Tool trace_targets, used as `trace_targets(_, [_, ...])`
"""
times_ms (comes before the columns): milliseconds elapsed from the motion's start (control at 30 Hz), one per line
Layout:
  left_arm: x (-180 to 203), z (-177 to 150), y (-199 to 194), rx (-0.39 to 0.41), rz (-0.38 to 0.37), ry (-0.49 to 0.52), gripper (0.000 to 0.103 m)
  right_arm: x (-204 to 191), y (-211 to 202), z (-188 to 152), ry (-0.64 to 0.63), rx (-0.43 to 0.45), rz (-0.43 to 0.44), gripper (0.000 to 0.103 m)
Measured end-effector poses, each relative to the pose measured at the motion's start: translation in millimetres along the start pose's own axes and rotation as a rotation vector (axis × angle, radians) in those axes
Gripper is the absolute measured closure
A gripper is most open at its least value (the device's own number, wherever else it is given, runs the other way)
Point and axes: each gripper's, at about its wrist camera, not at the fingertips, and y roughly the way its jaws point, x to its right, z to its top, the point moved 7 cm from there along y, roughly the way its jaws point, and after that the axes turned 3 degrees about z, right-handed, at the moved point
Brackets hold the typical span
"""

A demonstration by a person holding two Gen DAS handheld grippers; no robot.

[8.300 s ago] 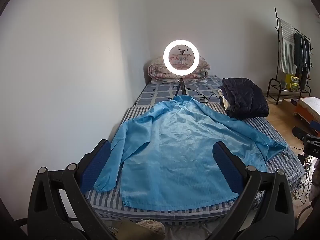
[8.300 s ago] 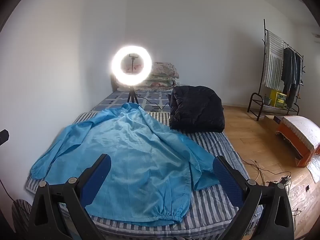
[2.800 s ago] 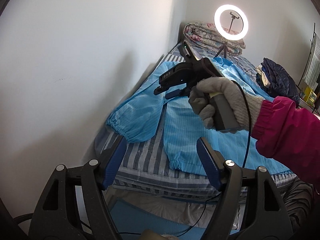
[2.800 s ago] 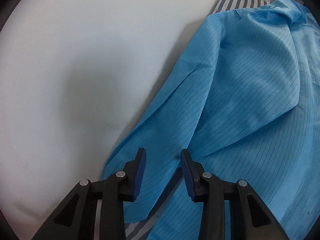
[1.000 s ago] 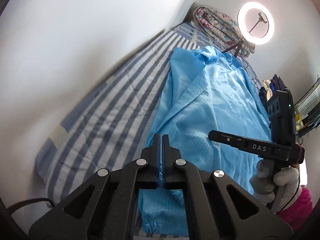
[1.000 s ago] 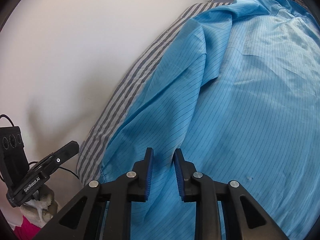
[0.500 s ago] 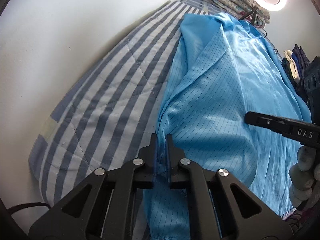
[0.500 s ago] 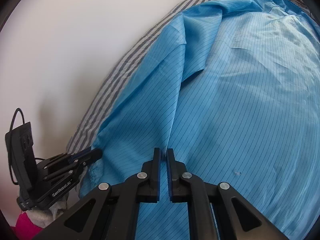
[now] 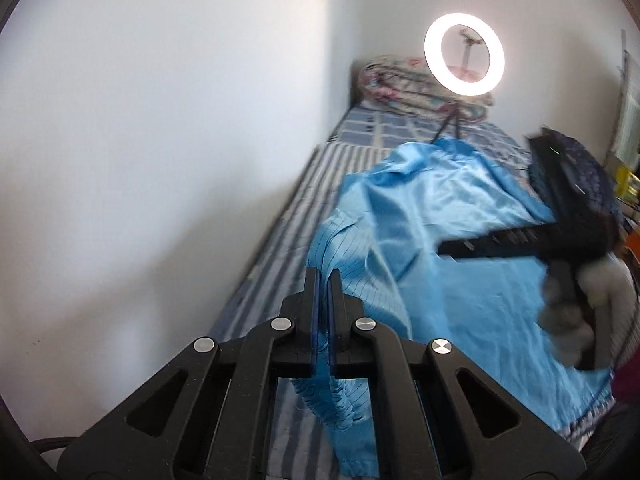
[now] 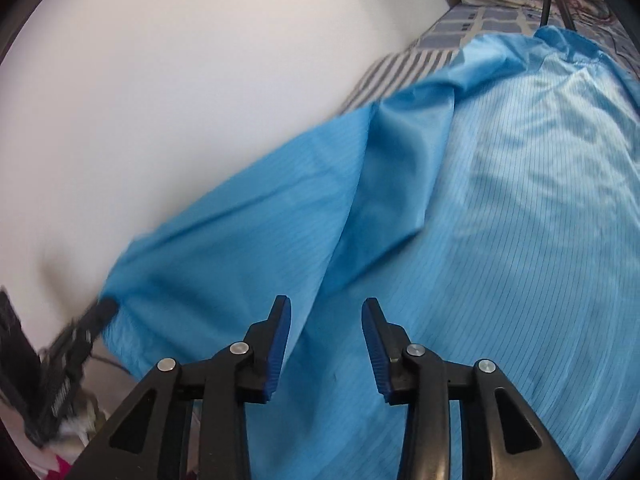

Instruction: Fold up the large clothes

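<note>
One blue jacket (image 9: pixel 460 240) on the striped bed (image 9: pixel 280 240), two grippers over it.

My left hand-held gripper (image 9: pixel 324 280) pinches the gathered sleeve cuff, lifted. My right hand-held gripper (image 10: pixel 326 312) is opening, nothing between its ridged blue pads. Only the left view shows the one ring light (image 9: pixel 464 56) and the gloved hand (image 9: pixel 572 312).
</note>
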Motion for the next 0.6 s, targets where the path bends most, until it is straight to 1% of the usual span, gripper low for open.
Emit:
trace_targets(67, [15,-1,-3,0.006,-0.027,0.040,0.102,0,-5,18,0.032,0.029,0.009,0.042])
trace_targets(167, [35,-6,-6,-0.001,-0.070,0.082,0.102,-2,-1,43,0.064,0.057,0.038,0.040])
trace_targets(200, [42,-8,-6,-0.005,-0.087,0.097,0.102,-11,14,60,0.071,0.056,0.043,0.040])
trace_targets(233, [48,-10,-7,-0.007,-0.098,0.108,0.102,-16,17,66,0.075,0.050,0.049,0.040])
trace_targets(300, [61,-13,-11,-0.007,-0.129,0.136,0.102,-24,38,79,0.068,0.017,0.061,0.040])
trace_targets(400, [76,-16,-17,0.001,-0.160,0.176,0.102,-30,61,86,0.037,-0.021,-0.001,0.038])
trace_targets(433, [80,-17,-19,0.001,-0.172,0.181,0.102,-31,68,86,0.033,-0.033,-0.021,0.040])
trace_targets(467, [84,-19,-20,-0.003,-0.187,0.188,0.102,-32,76,87,0.033,-0.045,-0.036,0.045])
trace_targets(500, [88,-20,-21,-0.007,-0.201,0.197,0.102,-31,81,87,0.035,-0.053,-0.048,0.052])
trace_targets(533, [90,-21,-21,-0.011,-0.209,0.204,0.102,-31,86,86,0.038,-0.064,-0.041,0.075])
trace_targets(567, [93,-22,-21,-0.016,-0.222,0.211,0.103,-31,89,84,0.038,-0.075,-0.029,0.090])
trace_targets(600, [97,-23,-21,-0.018,-0.233,0.219,0.103,-31,88,82,0.032,-0.075,-0.034,0.093])
